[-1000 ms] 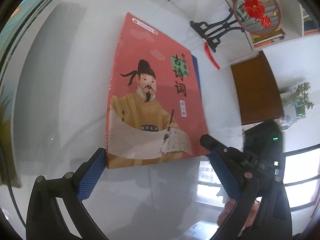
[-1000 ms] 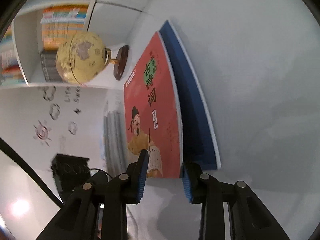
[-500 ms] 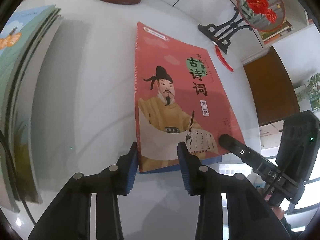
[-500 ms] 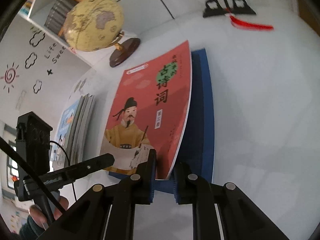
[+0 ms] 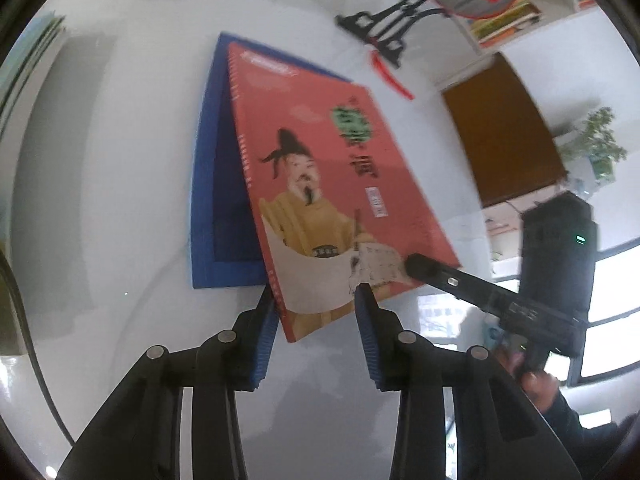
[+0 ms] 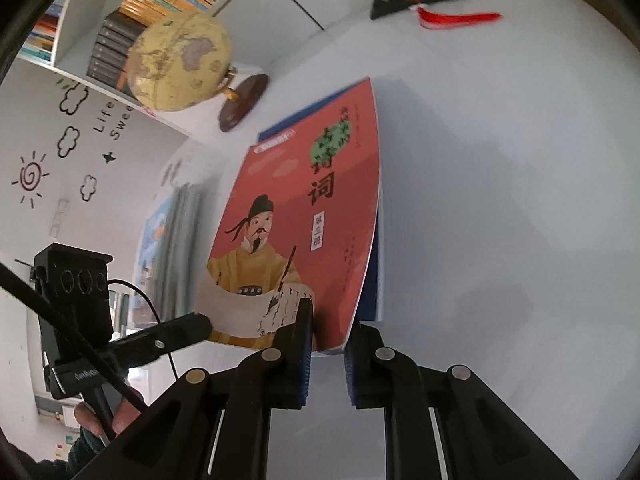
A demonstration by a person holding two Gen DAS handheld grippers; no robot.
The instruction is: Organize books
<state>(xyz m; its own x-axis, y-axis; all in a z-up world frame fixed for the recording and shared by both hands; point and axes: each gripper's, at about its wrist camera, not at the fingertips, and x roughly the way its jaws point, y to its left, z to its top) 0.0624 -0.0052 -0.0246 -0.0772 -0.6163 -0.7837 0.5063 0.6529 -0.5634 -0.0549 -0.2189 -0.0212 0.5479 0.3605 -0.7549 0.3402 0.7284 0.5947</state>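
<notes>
White tabletop point(image 5: 120, 160) carries everything you are working with, and its glossy surface will let a thin book skate if you push instead of lifting. On it lies the blue book point(image 5: 208, 208), flat, and over that the red picture book point(image 5: 332, 184), which you have tipped up by its near edge so that it is clear of the blue one on the left. The red book is a light, thin paperback; its cover bows in the right wrist view point(image 6: 320, 208), so expect it to flop if held at one corner only. Your left gripper point(image 5: 316, 300) has its pads closed on the near left corner, at the spine. Your right gripper point(image 6: 328, 328) is pinched tight on the near right corner, by the open page edge. Hold nearer the spine, where it is stiffest, and keep both grips level to spare the pages. Far left, the row of thin books point(image 6: 180, 240) looks the likely place for it; the globe point(image 6: 180, 60) stands farther off.
</notes>
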